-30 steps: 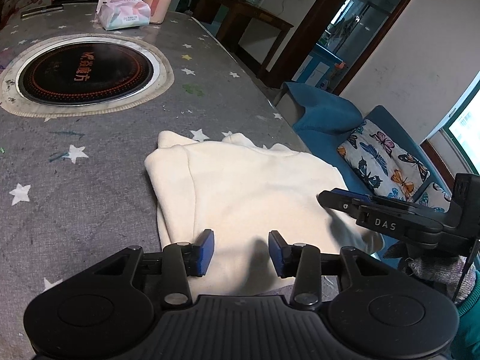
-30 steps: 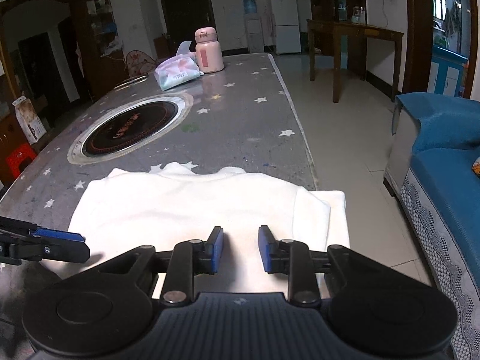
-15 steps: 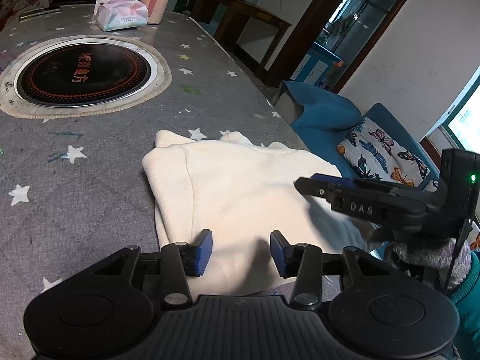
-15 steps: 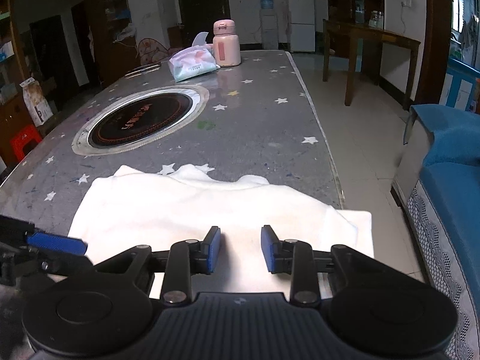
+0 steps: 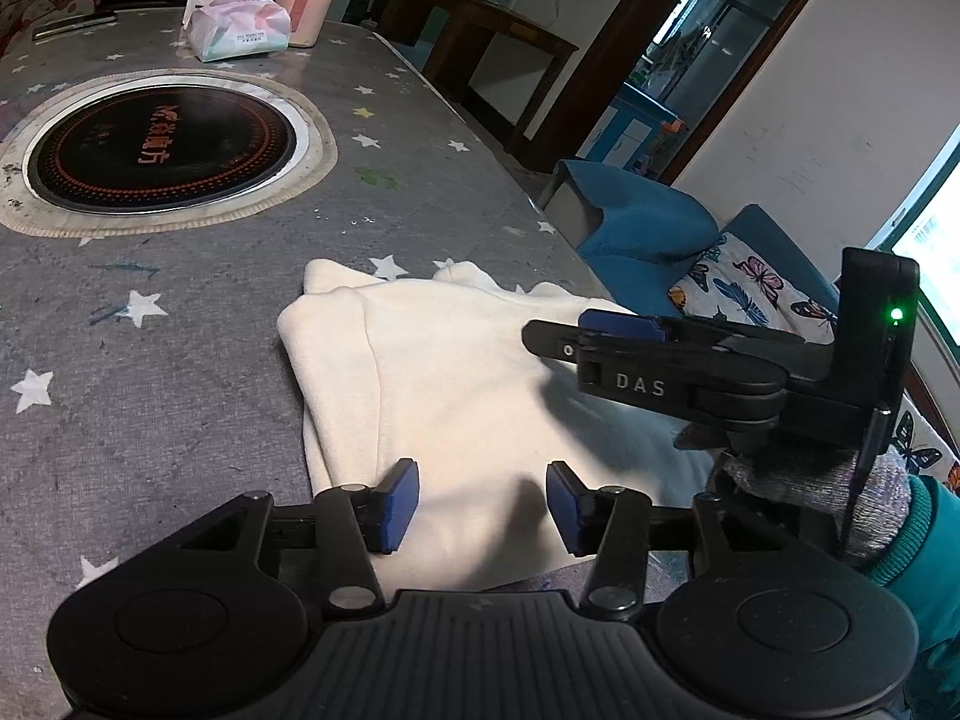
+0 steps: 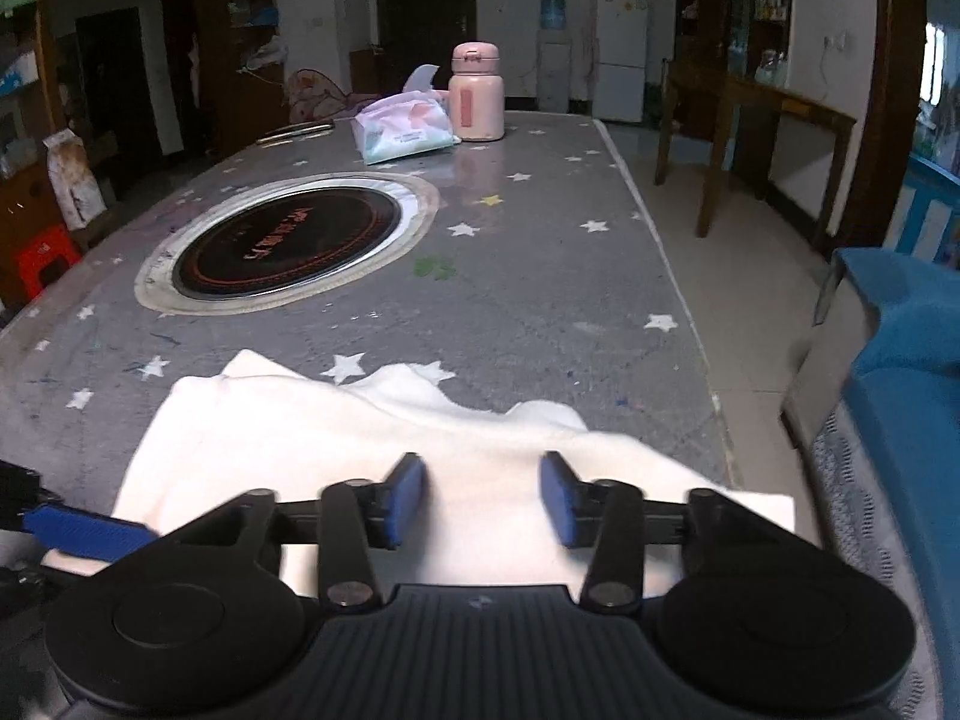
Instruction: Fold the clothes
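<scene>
A cream-white garment (image 5: 456,384) lies folded on the grey star-patterned table (image 5: 180,312), near its right edge. My left gripper (image 5: 482,504) hovers open over the garment's near hem, nothing between its blue pads. In the left wrist view my right gripper (image 5: 576,333) reaches in from the right above the cloth, held by a gloved hand (image 5: 816,492). In the right wrist view the same garment (image 6: 372,438) spreads below my right gripper (image 6: 482,498), which is open and empty. A blue fingertip of the left gripper (image 6: 84,531) shows at the lower left.
A round black induction hob (image 5: 159,147) is set into the table beyond the garment. A tissue pack (image 5: 237,27) and a pink bottle (image 5: 306,0) stand at the far end. A blue sofa (image 5: 648,228) with a butterfly cushion sits off the right table edge.
The right gripper has lifted and swung leftward over the garment, and its jaws have widened. The left gripper stays open over the near hem, drawn back slightly.
</scene>
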Demonstrator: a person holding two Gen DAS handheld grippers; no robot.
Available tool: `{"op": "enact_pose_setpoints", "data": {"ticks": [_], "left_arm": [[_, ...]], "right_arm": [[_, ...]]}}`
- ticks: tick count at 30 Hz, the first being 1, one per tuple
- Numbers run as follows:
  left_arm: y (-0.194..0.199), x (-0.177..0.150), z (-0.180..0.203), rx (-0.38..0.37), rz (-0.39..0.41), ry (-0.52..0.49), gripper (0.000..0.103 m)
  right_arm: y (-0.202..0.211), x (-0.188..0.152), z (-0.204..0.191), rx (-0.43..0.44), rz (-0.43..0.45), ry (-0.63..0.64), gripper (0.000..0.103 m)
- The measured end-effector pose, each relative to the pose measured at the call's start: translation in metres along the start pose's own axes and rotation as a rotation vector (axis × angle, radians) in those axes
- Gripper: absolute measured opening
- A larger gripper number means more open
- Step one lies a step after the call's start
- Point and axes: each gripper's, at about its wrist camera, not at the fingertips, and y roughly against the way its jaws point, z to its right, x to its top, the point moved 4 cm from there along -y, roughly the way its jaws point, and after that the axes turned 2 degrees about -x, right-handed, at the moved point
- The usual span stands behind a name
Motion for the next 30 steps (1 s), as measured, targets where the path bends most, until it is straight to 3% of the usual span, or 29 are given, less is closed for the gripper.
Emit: {"op": "enact_pose_setpoints", "data": {"ticks": [7,12,14,19,25,30], "left_arm": [[0.003,-0.001,0.005,-0.001,0.006,-0.016,0.063],[0.009,-0.004,0.01,0.009,0.021,-0.048,0.074],[0.011,-0.006,0.012,0.014,0.026,-0.059,0.079],[0.018,-0.012,0.016,0.038,0.043,-0.092,0.099],[0.027,-0.022,0.011,0.06,0.056,-0.098,0.103],[0.034,-0.029,0.01,0.086,0.07,-0.132,0.103]], "right_arm": [[0.002,0.0,0.002,-0.011,0.015,-0.01,0.056],[0.008,-0.003,0.003,-0.015,0.026,-0.023,0.073],[0.012,-0.005,0.003,-0.016,0.03,-0.03,0.073],[0.023,-0.01,0.004,-0.019,0.042,-0.047,0.085],[0.037,-0.017,0.005,-0.027,0.065,-0.071,0.087],[0.05,-0.025,0.005,-0.05,0.097,-0.086,0.098]]}}
